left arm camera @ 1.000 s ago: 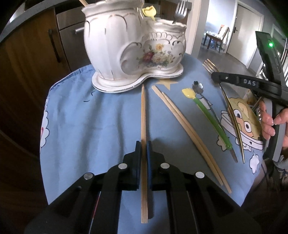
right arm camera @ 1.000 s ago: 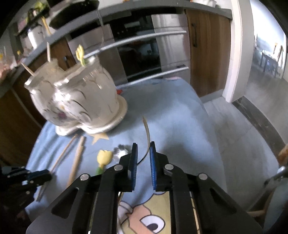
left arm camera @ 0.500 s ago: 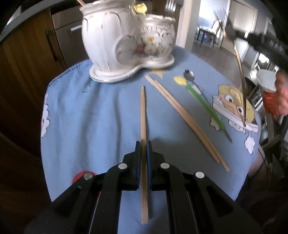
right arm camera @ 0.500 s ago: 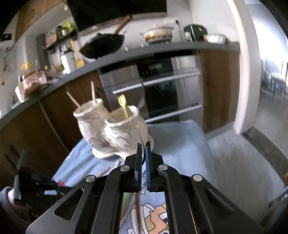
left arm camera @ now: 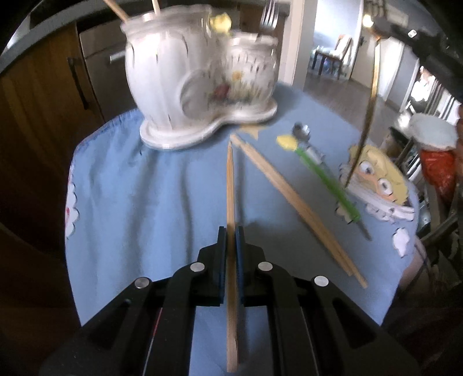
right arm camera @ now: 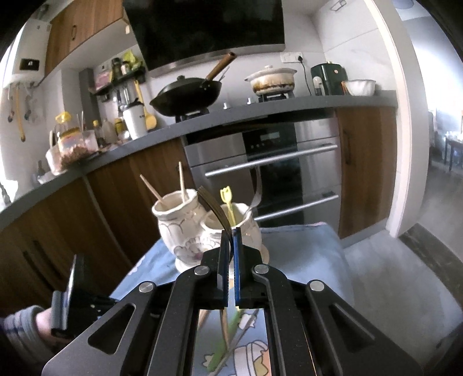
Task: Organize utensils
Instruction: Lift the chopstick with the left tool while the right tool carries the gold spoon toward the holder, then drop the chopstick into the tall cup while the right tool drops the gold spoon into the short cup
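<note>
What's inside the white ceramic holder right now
In the white ceramic holder, the taller cup holds two wooden chopsticks; the shorter cup holds a yellow-tipped pick and a fork. The walls hide their lower ends.

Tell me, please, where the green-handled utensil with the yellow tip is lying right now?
In the left wrist view, the green-handled utensil lies on the blue cloth, right of the chopstick pair, beside a small metal spoon.

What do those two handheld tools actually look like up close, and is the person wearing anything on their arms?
Both are alike: the left gripper and right gripper are matte black plastic, built of angular linked arms with cut-out slots and round silver rivets. Each ends in two flat fingers lined with blue pads. No cables show. A grey ribbed sleeve covers the person's left wrist.
</note>
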`<state>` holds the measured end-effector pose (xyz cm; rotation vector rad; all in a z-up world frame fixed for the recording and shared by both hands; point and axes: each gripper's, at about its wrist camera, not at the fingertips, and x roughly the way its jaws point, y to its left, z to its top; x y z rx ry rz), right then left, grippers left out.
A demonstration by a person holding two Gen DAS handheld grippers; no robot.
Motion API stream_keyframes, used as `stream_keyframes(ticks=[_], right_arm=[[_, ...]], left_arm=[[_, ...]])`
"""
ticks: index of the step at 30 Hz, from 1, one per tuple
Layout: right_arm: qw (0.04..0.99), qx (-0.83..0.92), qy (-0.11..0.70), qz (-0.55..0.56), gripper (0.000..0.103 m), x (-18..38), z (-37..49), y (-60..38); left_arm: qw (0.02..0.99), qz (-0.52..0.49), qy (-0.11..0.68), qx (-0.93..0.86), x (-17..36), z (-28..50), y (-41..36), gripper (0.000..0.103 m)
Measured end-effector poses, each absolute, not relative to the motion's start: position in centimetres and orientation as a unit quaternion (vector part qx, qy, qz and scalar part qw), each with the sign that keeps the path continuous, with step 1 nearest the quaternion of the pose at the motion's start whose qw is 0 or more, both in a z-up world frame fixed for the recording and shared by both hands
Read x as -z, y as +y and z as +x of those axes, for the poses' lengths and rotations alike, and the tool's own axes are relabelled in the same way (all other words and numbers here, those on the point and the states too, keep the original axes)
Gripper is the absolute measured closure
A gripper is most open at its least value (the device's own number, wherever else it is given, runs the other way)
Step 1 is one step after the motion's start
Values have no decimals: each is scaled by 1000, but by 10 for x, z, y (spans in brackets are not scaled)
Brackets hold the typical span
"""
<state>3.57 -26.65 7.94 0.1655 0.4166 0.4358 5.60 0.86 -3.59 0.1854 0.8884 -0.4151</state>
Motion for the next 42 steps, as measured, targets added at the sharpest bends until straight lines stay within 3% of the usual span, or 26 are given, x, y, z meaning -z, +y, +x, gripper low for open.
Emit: stream_keyframes(ticks=[11, 21, 32, 42], right_arm=[[950, -239, 176, 98, 100, -113, 56, -253], [955, -238, 121, 126, 100, -157, 89, -248], [970, -194, 61, 136, 100, -170, 115, -251], [970, -181, 112, 117, 99, -122, 148, -236]], left_arm=[[938, 57, 250, 235, -56, 52, 26, 97], [964, -42, 134, 226, -121, 115, 46, 97], [974, -71, 75, 203, -122, 174, 29, 97], [981, -11, 82, 178, -88, 184, 7, 97]])
